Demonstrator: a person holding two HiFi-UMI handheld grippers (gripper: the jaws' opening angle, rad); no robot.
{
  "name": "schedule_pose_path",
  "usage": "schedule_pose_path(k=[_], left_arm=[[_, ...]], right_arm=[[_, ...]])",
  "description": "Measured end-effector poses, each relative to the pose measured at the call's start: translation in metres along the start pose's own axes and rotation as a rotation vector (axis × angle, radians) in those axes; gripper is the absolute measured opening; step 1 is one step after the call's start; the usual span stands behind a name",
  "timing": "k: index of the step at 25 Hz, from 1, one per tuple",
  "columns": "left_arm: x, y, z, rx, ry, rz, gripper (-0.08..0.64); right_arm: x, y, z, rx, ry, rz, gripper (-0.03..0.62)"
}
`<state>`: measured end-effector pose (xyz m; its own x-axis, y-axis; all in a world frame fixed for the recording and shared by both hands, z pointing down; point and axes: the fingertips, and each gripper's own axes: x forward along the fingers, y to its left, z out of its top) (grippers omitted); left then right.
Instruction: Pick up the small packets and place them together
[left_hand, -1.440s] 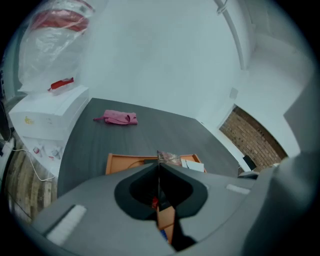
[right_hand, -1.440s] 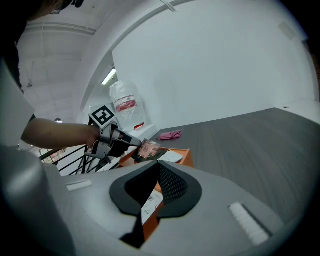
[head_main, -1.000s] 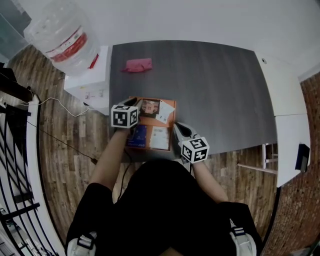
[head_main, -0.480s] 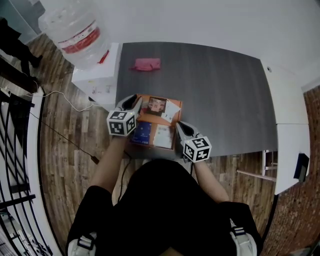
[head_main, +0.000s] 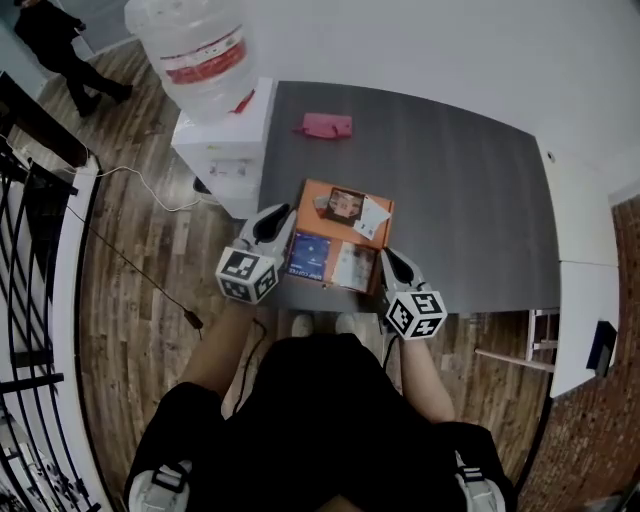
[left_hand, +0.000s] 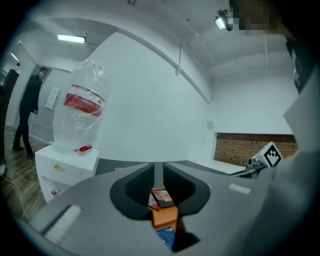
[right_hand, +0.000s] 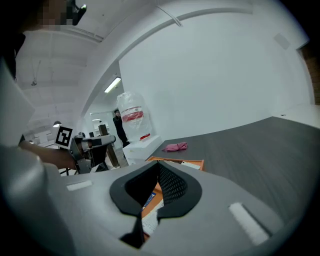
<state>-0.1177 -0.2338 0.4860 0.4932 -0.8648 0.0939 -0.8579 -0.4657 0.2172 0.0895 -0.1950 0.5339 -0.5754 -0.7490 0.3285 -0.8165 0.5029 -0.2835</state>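
Left gripper (head_main: 276, 217) has withdrawn beside the orange tray (head_main: 311, 206), jaws closing empty

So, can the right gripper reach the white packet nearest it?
Probably yes: the right gripper is just beside the white packet, nothing lies between them, but its shut jaws must open first.

Soft, even indoor light, fairly bright; the dark grey rectangular tabletop (head_main: 450, 190) carries only faint shadows. In the left gripper view a white ceiling strip lamp (left_hand: 71, 38) and a small ceiling spot lamp (left_hand: 220, 22) glow, and a second long strip lamp (right_hand: 112, 84) shows in the right gripper view. Both gripper views bulge fisheye-fashion, with black vignetted corners and a soft nearest foreground. The head view bows the tabletop's edges.
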Motion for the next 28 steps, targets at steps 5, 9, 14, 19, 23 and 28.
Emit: schedule_pose_path(k=[5,9,14,19,23,28], left_arm=[[-0.024,-0.015,0.003,0.066,-0.031,-0.067,0.049],[-0.048,-0.023,0.01,0.08,-0.066,-0.077,0.046],[-0.083,-0.026,0.017,0.064,-0.111,-0.048,0.044],[-0.13,-0.055,0.002,0.069,-0.115,-0.049,0.043],[-0.176,-0.087,-0.019,0.098,-0.087,-0.061,0.044],[-0.228,-0.11,-0.036,0.097,-0.083,-0.041,0.043]], right_arm=[[-0.028,0.009,-0.002,0.045,-0.077,-0.064,0.003],[-0.046,0.021,-0.004,0.028,-0.097,-0.079,0.003],[-0.074,0.036,-0.004,0.016,-0.14,-0.093,0.003],[-0.12,0.061,-0.025,0.022,-0.148,-0.086,0.003],[-0.165,0.095,-0.055,0.03,-0.148,-0.069,0.003],[-0.205,0.127,-0.078,0.021,-0.176,-0.041,0.003]])
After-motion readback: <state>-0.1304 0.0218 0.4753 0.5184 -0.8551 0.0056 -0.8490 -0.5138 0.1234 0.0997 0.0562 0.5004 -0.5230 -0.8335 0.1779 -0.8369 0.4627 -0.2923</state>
